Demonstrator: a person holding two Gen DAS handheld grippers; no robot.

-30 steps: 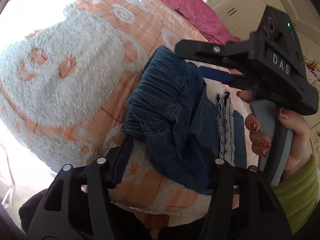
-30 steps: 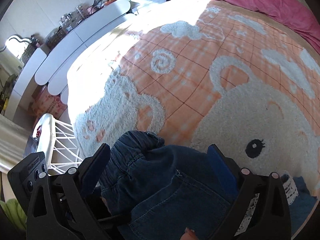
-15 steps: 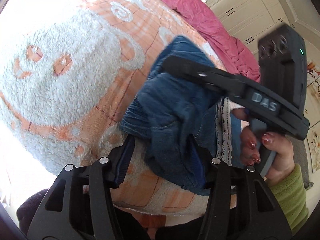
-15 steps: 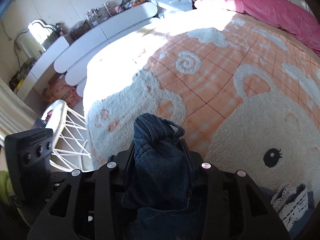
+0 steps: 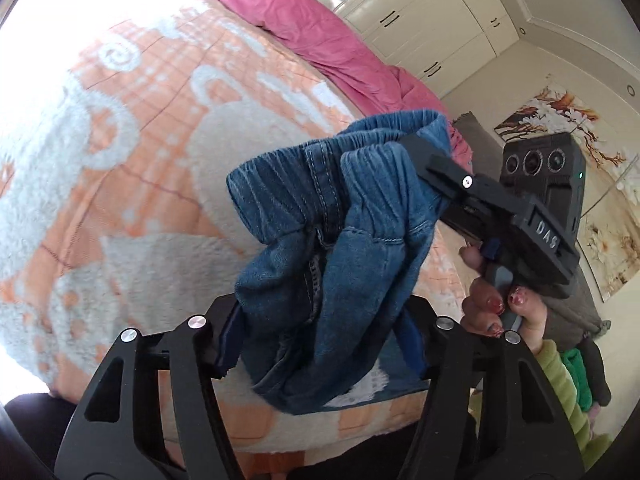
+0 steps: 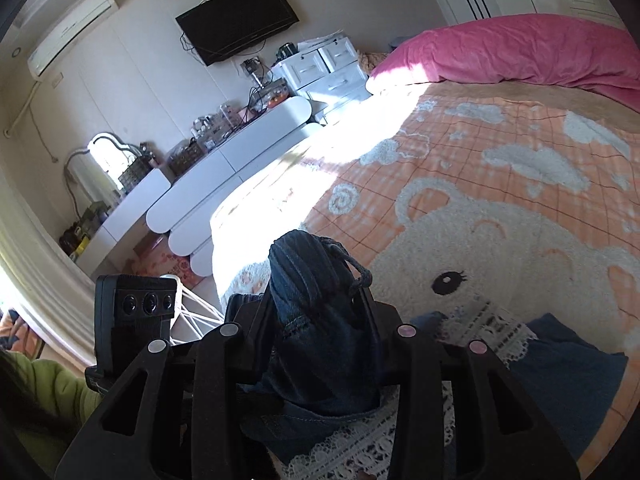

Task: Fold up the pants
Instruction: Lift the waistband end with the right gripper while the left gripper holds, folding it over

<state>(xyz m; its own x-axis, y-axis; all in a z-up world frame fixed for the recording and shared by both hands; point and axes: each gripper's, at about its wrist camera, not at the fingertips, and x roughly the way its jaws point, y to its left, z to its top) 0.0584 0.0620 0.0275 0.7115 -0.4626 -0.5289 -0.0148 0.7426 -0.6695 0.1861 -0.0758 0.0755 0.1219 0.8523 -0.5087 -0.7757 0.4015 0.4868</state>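
Small blue denim pants (image 5: pixel 332 248) with an elastic waistband and white lace trim hang in the air above the bed. My right gripper (image 6: pixel 320 312) is shut on the bunched waistband (image 6: pixel 312 276); it also shows in the left wrist view (image 5: pixel 424 168), gripping the waistband's right end. My left gripper (image 5: pixel 320 332) is open, its fingers either side of the hanging lower part of the pants. The lace-trimmed hems (image 6: pixel 492 332) still rest on the blanket.
The bed carries an orange and white fleece blanket with a bear pattern (image 6: pixel 500 216) and a pink duvet (image 6: pixel 520 52) at the far side. A white dresser (image 6: pixel 224 172) stands left of the bed, a white wire rack (image 6: pixel 196 312) beside it. Wardrobes (image 5: pixel 420 20) line the wall.
My right gripper closed on the waistband and lifted the pants up off the blanket. The left gripper stayed open beneath, and both views tilted upward.
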